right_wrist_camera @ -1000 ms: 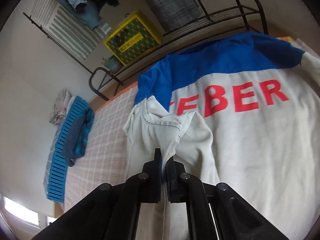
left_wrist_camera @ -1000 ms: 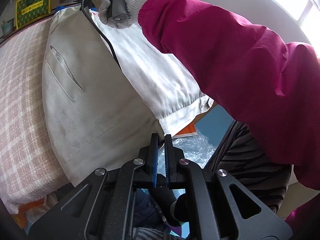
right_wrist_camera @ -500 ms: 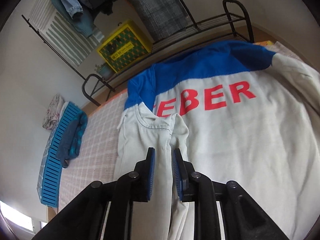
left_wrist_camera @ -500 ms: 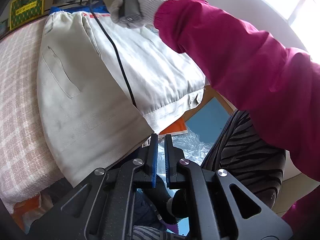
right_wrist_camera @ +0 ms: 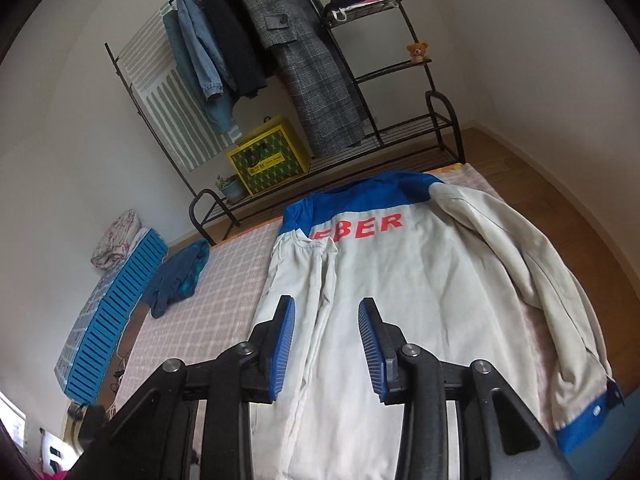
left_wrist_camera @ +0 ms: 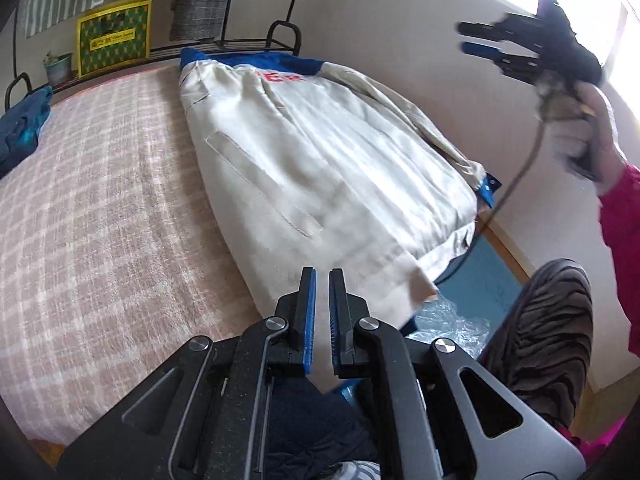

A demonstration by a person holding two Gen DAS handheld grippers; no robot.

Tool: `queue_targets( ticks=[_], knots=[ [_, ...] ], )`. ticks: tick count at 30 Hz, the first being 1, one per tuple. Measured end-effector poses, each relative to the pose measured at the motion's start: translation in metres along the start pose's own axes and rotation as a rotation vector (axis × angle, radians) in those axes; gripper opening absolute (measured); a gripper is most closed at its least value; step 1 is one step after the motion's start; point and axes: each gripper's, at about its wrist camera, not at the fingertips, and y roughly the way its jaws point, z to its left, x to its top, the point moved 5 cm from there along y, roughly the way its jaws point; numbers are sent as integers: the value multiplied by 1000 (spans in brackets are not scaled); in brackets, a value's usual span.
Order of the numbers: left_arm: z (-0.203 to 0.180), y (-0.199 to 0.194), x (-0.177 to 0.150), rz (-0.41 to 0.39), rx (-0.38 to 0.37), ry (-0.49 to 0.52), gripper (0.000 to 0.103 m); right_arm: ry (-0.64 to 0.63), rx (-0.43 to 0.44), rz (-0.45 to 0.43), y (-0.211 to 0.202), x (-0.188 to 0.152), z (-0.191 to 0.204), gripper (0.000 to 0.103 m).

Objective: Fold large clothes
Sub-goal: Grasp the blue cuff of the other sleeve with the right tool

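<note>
A white jacket (right_wrist_camera: 420, 288) with a blue yoke and red letters lies back-up on the pink checked bed (right_wrist_camera: 224, 288). Its left side and sleeve are folded in over the back; its right sleeve (right_wrist_camera: 540, 280) lies spread out toward the bed's edge. My right gripper (right_wrist_camera: 326, 344) is open and empty, raised above the jacket's folded left part. In the left wrist view the jacket (left_wrist_camera: 320, 168) lies ahead, and my left gripper (left_wrist_camera: 322, 276) is nearly shut with nothing between the pads, just above the hem. The right gripper (left_wrist_camera: 476, 42) shows high at the right.
A black clothes rack (right_wrist_camera: 280, 60) with hanging coats and a yellow box (right_wrist_camera: 268, 156) stands behind the bed. A blue garment (right_wrist_camera: 180, 276) lies at the bed's left edge beside a blue crate (right_wrist_camera: 112, 316). The person's striped leg (left_wrist_camera: 540, 332) stands at the bed's near right.
My right gripper opened, let go of the folded sleeve and rose well above the jacket. The sleeve now lies on the jacket's back. The left gripper swung left toward the hem.
</note>
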Motion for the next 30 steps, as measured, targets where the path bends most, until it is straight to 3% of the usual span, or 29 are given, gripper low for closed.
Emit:
queue_targets(
  ticks=[3, 6, 8, 11, 16, 20, 23, 30],
  knots=[
    [11, 30, -4, 62, -20, -16, 4, 2, -48, 2, -30, -20, -14, 36],
    [7, 57, -19, 115, 18, 47, 4, 27, -109, -5, -54, -33, -39, 37],
    [6, 58, -20, 83, 20, 68, 4, 79, -134, -11, -65, -38, -62, 41],
    [4, 53, -17, 118, 29, 65, 4, 144, -177, -23, -78, -44, -98, 43],
    [-15, 24, 9, 43, 3, 54, 4, 207, -283, -40, -92, -58, -155, 52],
    [-32, 8, 33, -7, -36, 69, 4, 320, -335, -22, -92, -80, -209, 52],
    [-43, 6, 49, -23, -61, 78, 13, 403, -369, 3, -87, -101, -246, 54],
    [-53, 16, 79, -31, -99, 57, 14, 618, -411, -9, -75, -132, -323, 59]
  ],
)
